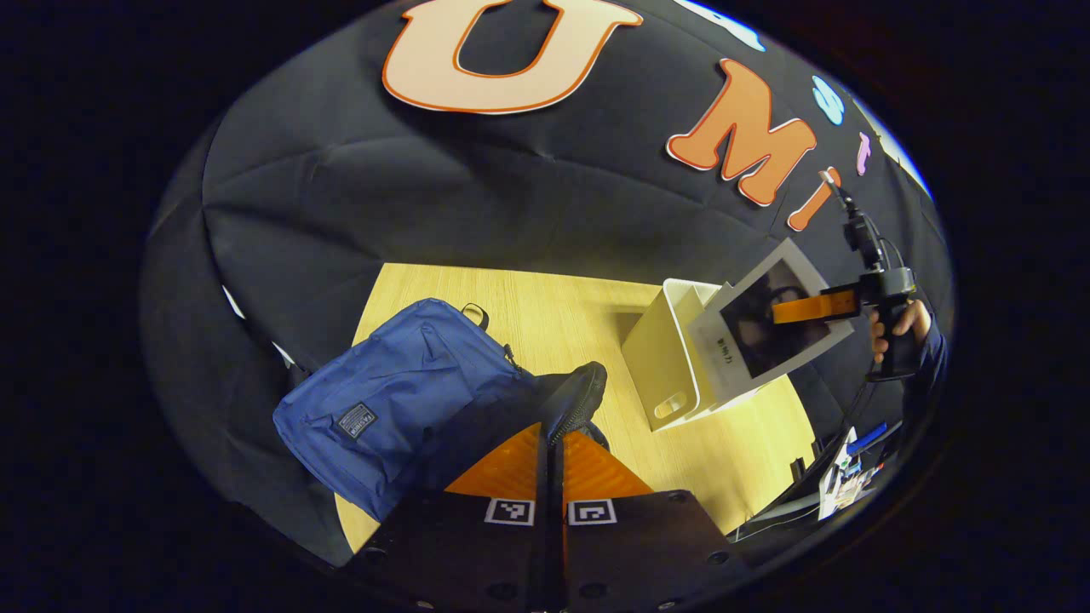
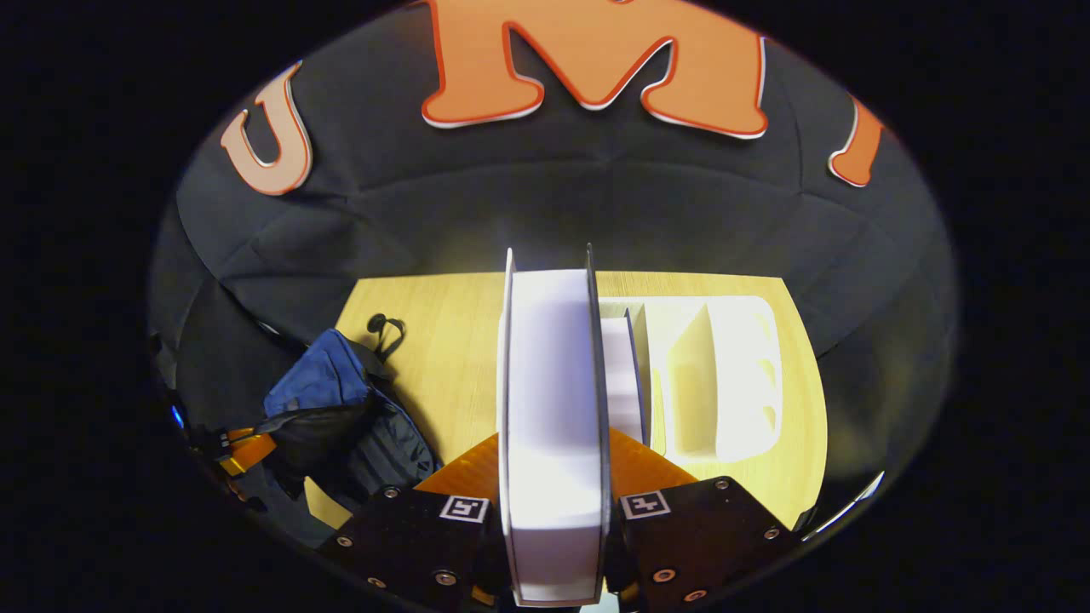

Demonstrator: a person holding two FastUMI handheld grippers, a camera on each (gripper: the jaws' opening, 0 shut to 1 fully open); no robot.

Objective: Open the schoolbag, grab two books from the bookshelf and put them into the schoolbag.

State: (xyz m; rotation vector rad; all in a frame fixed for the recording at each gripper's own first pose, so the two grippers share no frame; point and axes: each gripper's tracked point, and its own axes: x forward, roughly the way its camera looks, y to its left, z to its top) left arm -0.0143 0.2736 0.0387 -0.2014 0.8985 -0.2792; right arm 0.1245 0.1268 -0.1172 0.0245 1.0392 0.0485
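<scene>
**Book lifted, bag held open**

Our right gripper (image 2: 553, 545) clamps a book (image 2: 552, 409) by its page edge, above the table (image 2: 443, 340) and beside the white shelf (image 2: 732, 375), where another book (image 2: 620, 375) stands. Our left gripper (image 1: 552, 451) pinches the bag (image 1: 392, 383) flap, fingers closed on it.

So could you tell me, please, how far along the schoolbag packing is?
Done: the schoolbag is open, its flap pinched by the left gripper. In hand: the right gripper holds one book. Left: bag it, then fetch the second book from the bookshelf.
</scene>
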